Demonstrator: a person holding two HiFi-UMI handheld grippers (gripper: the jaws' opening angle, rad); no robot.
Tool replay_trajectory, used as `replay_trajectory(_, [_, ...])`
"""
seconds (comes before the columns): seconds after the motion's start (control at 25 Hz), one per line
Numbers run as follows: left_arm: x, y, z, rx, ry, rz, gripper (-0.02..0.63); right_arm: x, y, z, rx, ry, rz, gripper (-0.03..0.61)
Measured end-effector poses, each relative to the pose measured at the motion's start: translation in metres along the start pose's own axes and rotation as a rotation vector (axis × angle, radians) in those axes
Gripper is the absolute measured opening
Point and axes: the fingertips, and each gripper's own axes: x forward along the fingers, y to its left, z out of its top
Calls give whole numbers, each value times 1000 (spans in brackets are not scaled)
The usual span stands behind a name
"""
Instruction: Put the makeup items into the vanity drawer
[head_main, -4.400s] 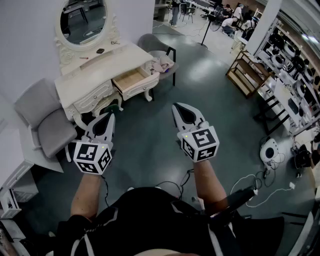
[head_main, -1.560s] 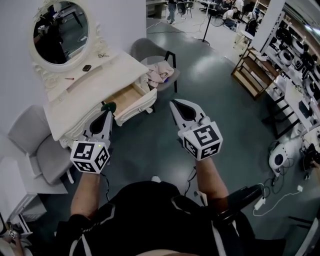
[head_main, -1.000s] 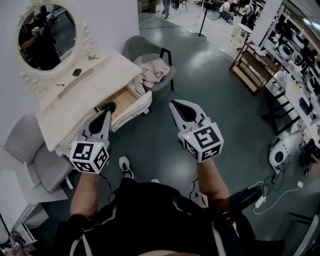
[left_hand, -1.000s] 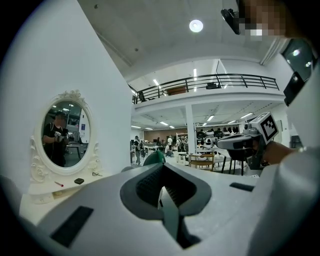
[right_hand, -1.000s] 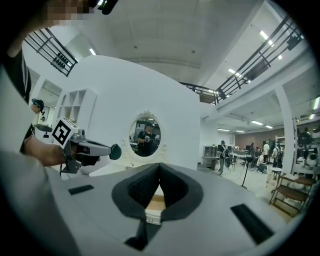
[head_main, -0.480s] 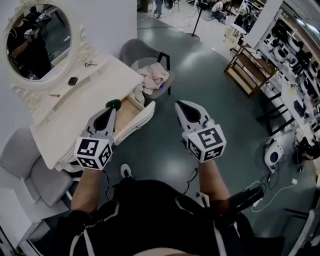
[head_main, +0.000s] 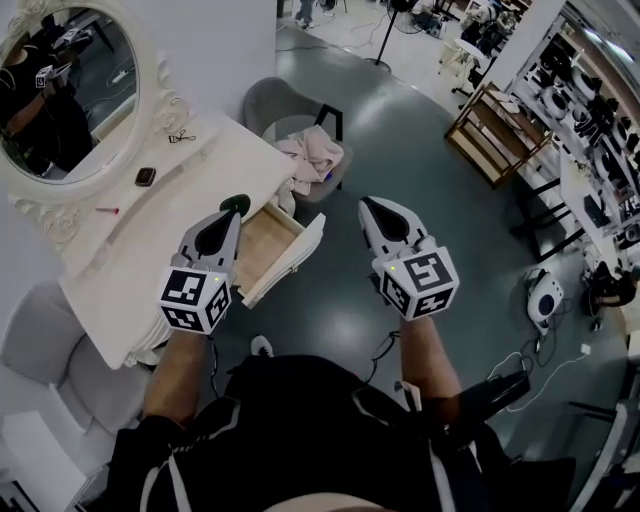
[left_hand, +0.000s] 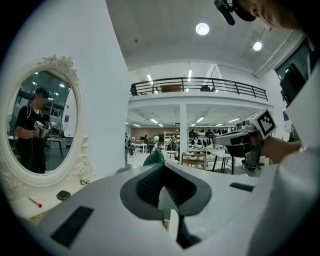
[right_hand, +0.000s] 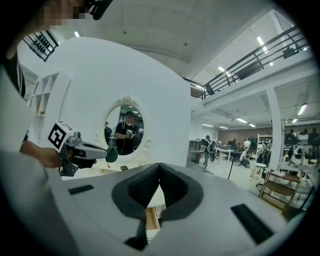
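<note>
The white vanity (head_main: 150, 250) stands at the left with its wooden drawer (head_main: 264, 246) pulled open. My left gripper (head_main: 232, 212) is shut on a round green makeup item (head_main: 236, 203), held above the drawer's back corner. That green item (left_hand: 154, 158) pokes out past the jaw tips in the left gripper view, and shows as a green item (right_hand: 111, 154) in the right gripper view too. My right gripper (head_main: 368, 204) hangs shut and empty over the floor, right of the drawer. A dark compact (head_main: 146, 177) and a red stick (head_main: 107, 211) lie on the vanity top.
An oval mirror (head_main: 60, 95) backs the vanity, with a small clip (head_main: 182, 137) lying near it. A grey chair with a pink cloth (head_main: 310, 150) stands behind the drawer. Another grey chair (head_main: 30, 335) is at the lower left. Wooden shelves (head_main: 495, 135) stand at the far right.
I have walked up to the vanity. Both grippers came closer to the open drawer, the left one still carrying the green item. Neither gripper's jaws have changed.
</note>
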Motion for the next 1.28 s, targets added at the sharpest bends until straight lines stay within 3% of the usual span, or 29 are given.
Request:
replay_trajectory(0.36, [28, 45, -24, -12, 47, -135, 5, 54, 11, -9, 17, 41, -63, 6])
replay_trajectory(0.64, [55, 57, -52, -8, 116, -138, 5, 81, 0, -19, 30, 67, -34, 6])
replay_trajectory(0.84, [98, 61, -60, 13, 146, -113, 5, 103, -30, -14, 8, 53, -6, 6])
replay_trajectory(1.28, [151, 57, -173, -4, 388, -76, 5, 141, -67, -74, 66, 161, 84, 6])
